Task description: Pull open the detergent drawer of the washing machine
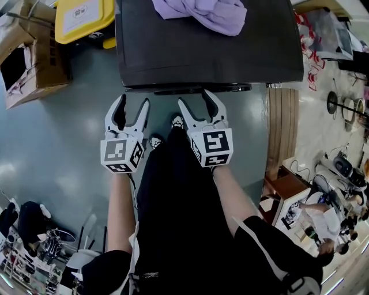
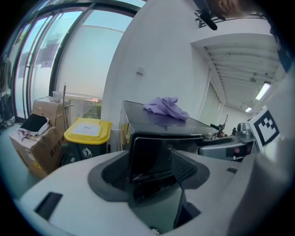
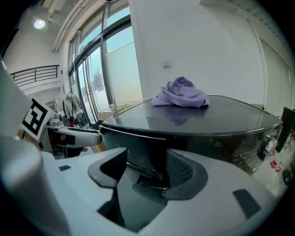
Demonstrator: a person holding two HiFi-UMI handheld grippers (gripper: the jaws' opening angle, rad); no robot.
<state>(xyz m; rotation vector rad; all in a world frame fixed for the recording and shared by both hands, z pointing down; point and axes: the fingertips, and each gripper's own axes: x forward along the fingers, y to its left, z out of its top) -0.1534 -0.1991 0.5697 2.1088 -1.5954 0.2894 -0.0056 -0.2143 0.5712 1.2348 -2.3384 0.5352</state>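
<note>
The black washing machine stands just ahead of me, seen from above, with a purple cloth lying on its lid. A thin dark strip juts out along its front edge; I cannot tell whether this is the drawer. My left gripper hovers open a short way before the machine's left front. My right gripper is open too, its tips almost at the front edge. In the left gripper view a dark front panel shows between the spread jaws of that gripper. The right gripper faces the machine's upper front, touching nothing.
A yellow-lidded bin and an open cardboard box stand left of the machine. A wooden slatted panel and cluttered gear lie to the right. My black-clad legs and shoes stand on the grey floor below the grippers.
</note>
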